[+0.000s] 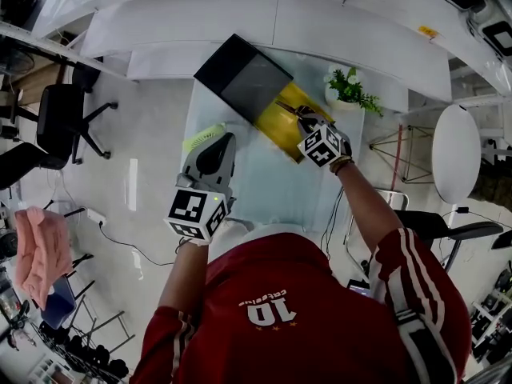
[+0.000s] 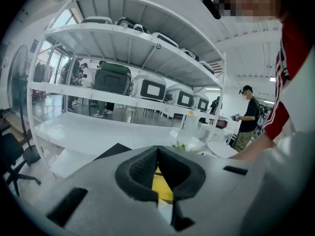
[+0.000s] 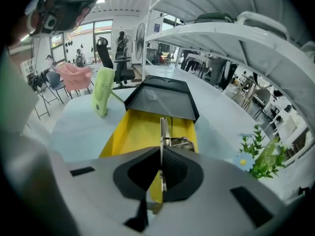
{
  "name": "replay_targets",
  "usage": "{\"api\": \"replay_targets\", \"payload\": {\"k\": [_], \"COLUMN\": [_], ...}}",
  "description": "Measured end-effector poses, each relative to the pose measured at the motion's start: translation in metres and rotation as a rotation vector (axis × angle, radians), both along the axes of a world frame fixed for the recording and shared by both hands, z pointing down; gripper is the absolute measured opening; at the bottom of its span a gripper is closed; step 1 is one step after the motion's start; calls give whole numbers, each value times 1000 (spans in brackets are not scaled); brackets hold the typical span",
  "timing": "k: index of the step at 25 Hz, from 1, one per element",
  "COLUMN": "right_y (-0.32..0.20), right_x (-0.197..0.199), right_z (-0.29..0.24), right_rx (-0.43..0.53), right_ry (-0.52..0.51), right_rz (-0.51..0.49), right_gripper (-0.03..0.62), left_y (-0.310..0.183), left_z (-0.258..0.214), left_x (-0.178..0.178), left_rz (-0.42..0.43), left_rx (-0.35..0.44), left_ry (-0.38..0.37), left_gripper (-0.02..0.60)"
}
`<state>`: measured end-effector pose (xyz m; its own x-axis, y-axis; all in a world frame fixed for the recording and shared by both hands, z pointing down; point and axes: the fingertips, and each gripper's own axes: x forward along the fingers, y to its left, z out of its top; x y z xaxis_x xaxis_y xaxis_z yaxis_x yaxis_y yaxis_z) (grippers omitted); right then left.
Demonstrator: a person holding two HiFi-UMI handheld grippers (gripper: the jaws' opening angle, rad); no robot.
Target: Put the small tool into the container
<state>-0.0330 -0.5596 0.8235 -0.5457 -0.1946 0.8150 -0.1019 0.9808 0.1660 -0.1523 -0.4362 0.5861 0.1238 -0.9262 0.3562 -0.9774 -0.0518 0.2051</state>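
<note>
The right gripper pinches the thin metal tool, which sticks out ahead of it, above the yellow container. The left gripper is closed on nothing.

White shelving lines a bright room with glossy pale floor, black office chairs and a round white table.
</note>
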Motion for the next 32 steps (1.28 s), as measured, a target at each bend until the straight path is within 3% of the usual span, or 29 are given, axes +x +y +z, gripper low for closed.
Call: {"api": "replay_targets", "payload": {"k": [13, 19, 32], "right_y": [-13, -10, 17], "right_x": [-16, -20, -19], "right_z": [19, 24, 27], "right_rx": [60, 49, -79], "right_ry": [52, 31, 5], "right_rz": [-6, 21, 45], "right_gripper": [8, 15, 78], "left_y": [2, 4, 14], "left_z": [7, 12, 10], "left_x": [-6, -9, -12], "left_rz": [-5, -11, -18], "left_rx": [-21, -29, -32], "left_ry": [11, 11, 7], "left_gripper": [-2, -2, -2]}}
